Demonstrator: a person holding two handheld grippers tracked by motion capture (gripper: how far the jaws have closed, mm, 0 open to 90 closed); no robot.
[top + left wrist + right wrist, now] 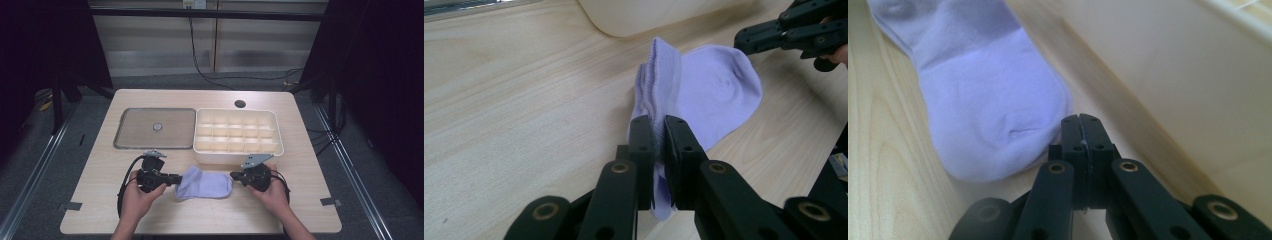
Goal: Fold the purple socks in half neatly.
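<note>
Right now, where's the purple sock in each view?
High view: purple sock lies low centre on the table, between the left tongs and right tongs.
Left gripper view: sock centre, cuff clamped in the tongs.
Right gripper view: sock upper left, toe beside the shut tongs.
Shared landmark: the cream divided box behind the sock.

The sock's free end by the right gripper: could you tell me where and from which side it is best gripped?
Probably the toe edge of the sock, approached level from the right gripper's side. The toe lies flat and rounded beside the shut jaws, while the left gripper already pinches the cuff.
</note>
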